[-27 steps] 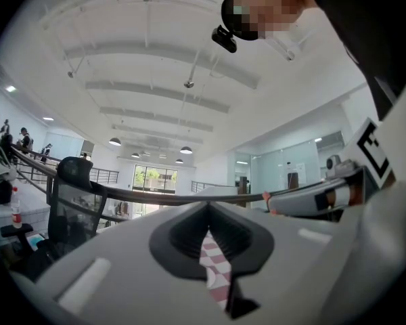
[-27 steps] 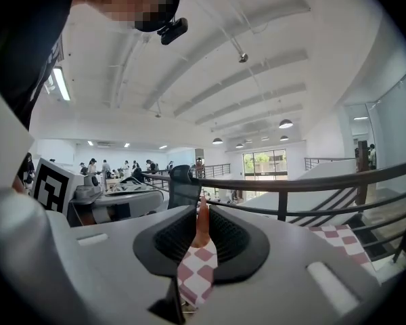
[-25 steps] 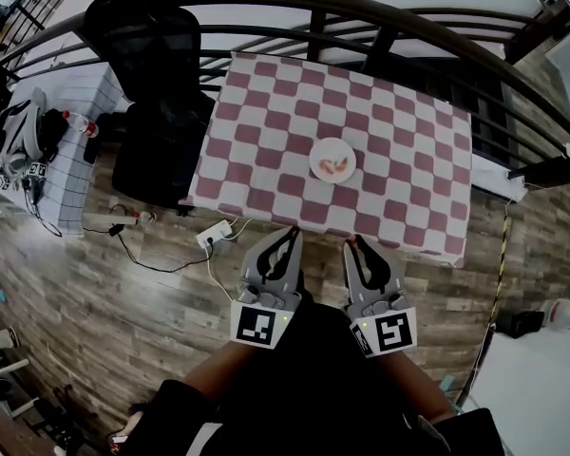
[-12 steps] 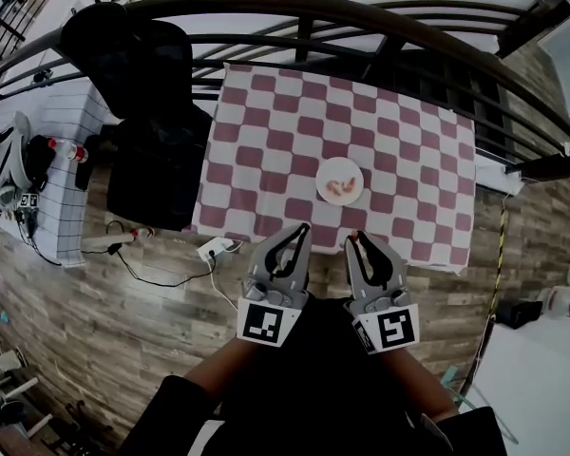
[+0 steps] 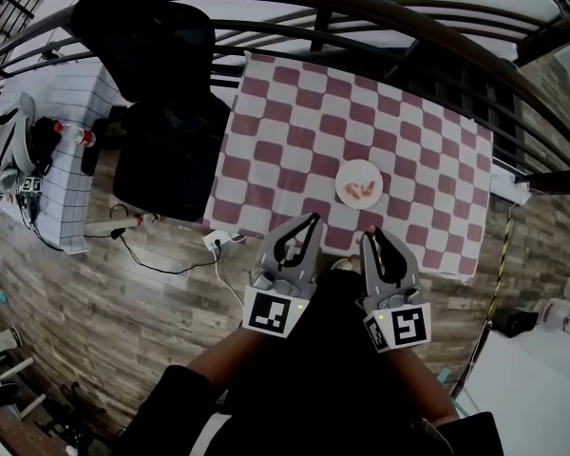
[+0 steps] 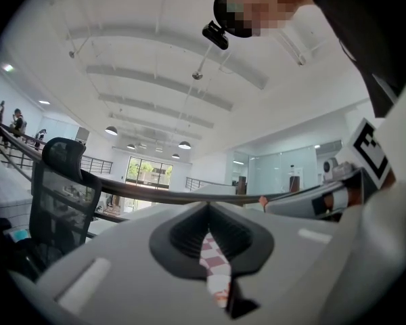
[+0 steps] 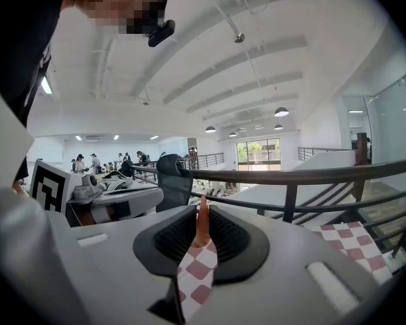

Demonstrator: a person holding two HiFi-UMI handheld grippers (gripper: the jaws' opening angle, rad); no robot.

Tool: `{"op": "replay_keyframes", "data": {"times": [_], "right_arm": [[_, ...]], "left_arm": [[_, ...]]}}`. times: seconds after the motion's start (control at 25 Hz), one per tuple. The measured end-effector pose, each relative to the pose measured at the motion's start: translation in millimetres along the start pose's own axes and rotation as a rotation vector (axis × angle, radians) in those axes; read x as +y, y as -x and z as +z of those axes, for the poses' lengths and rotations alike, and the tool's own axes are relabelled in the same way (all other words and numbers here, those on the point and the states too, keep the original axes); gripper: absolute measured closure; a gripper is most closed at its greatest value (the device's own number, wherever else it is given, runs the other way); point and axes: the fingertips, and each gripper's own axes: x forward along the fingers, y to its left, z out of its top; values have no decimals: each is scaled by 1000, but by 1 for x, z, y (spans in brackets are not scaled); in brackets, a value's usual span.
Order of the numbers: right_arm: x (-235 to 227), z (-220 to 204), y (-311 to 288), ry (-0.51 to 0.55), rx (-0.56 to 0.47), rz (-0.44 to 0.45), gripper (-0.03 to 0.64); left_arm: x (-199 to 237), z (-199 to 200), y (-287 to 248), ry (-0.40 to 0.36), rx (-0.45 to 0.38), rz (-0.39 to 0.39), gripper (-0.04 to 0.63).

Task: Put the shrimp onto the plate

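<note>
One shrimp is pinched in my right gripper; the jaws are closed on its lower part near their tips, so the pale orange body stands up out of them. My left gripper carries nothing; its jaws meet at the tips, with only a slit of checked cloth showing behind them.

In the head view both grippers sit just below the centre of the frame, the right one's tips at the near edge of the desk. The shrimp is not yet over the plate, which lies just above those tips, right of centre on the cloth. Pink pieces already lie on the plate; I take them for more shrimp.

I judge the shrimp very light, small and curved, probably smooth enough to slip or pivot. Whether it is stiff or rubbery I cannot tell. A hold across the thick middle would be surer than one at an end; a gentle squeeze should do. The plate looks small and light too, so I would let go low over a bare part of it.

Farther off, a black chair stands at the upper left; a dark curved railing crosses the top of the frame.
</note>
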Motion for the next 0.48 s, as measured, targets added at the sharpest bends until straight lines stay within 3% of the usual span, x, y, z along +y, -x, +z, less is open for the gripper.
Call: {"op": "replay_keyframes", "data": {"times": [0.48], "right_arm": [[12,0,-2,-3,7,63,560]], "left_arm": [[13,-1,20,82,-36,75,588]]}}
